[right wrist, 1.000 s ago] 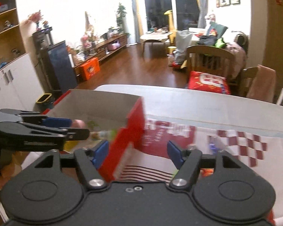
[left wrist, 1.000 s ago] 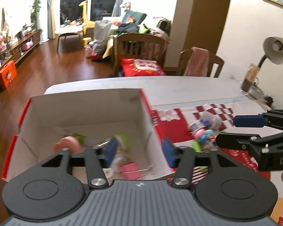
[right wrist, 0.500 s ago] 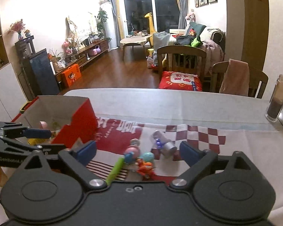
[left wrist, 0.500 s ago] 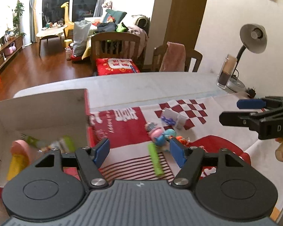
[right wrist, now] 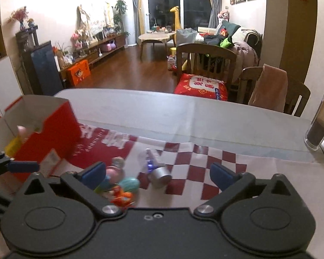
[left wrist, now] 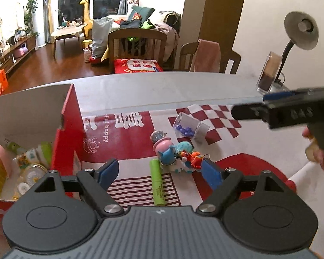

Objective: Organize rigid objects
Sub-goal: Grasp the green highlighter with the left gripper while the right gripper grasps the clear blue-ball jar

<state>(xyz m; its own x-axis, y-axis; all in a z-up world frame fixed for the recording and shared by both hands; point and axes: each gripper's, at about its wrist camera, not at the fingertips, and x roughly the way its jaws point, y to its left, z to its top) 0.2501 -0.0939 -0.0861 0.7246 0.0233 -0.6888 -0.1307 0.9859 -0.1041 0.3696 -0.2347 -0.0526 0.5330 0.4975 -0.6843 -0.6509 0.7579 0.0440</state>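
Left gripper (left wrist: pixel 161 169): jaws apart, just been opening, nothing clamped; green marker (left wrist: pixel 157 184) lies between its pads, toy figures (left wrist: pixel 175 156) just ahead; clear jar of blue beads (left wrist: pixel 189 127) farther ahead, on its side; red cardboard box (left wrist: pixel 69 129) to its left, holding bottles. Right gripper (right wrist: pixel 159 173): jaws wide apart, just been opening, empty; jar directly ahead, toys toward its left pad.

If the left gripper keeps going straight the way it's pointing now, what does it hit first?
Most likely the green cylindrical marker lying on the red-and-white cloth, or the small pile of plastic toy figures just beyond it. The left gripper is open and empty; depth is uncertain.
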